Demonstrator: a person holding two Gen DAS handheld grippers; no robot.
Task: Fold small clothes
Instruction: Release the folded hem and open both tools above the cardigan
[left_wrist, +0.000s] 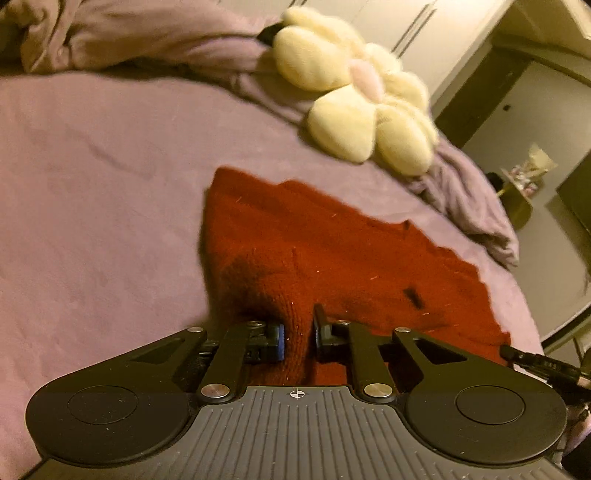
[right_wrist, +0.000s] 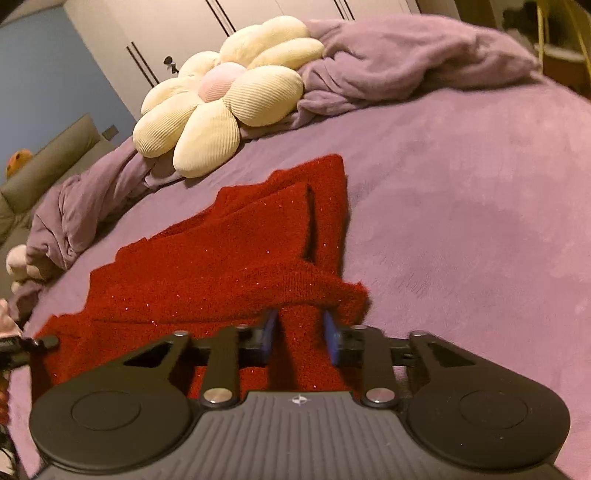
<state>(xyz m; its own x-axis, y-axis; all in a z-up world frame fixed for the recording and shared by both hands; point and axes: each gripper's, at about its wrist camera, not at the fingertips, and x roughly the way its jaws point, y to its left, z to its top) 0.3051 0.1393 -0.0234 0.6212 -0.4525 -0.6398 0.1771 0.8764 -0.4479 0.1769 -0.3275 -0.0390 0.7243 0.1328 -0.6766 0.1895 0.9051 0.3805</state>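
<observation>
Between both tools (left_wrist: 298, 334) (right_wrist: 300, 338), red knit (left_wrist: 332, 254) (right_wrist: 236, 258), seemingly pinched

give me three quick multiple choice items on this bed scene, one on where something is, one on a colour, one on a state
1. Where does the flower cushion lie?
A. beyond the red knit garment, by the crumpled blanket
B. on top of the garment
C. on the floor

2. What colour is the bed cover?
A. green
B. purple
C. white

3. What is the right gripper doing?
A. hanging open above bare cover
B. gripping the cushion
C. shut on a fold of the garment

Key: 1 A, the cushion sits past the garment's far edge; 2 B, the cover is purple throughout; 3 C, knit is pinched between both fingers.
</observation>
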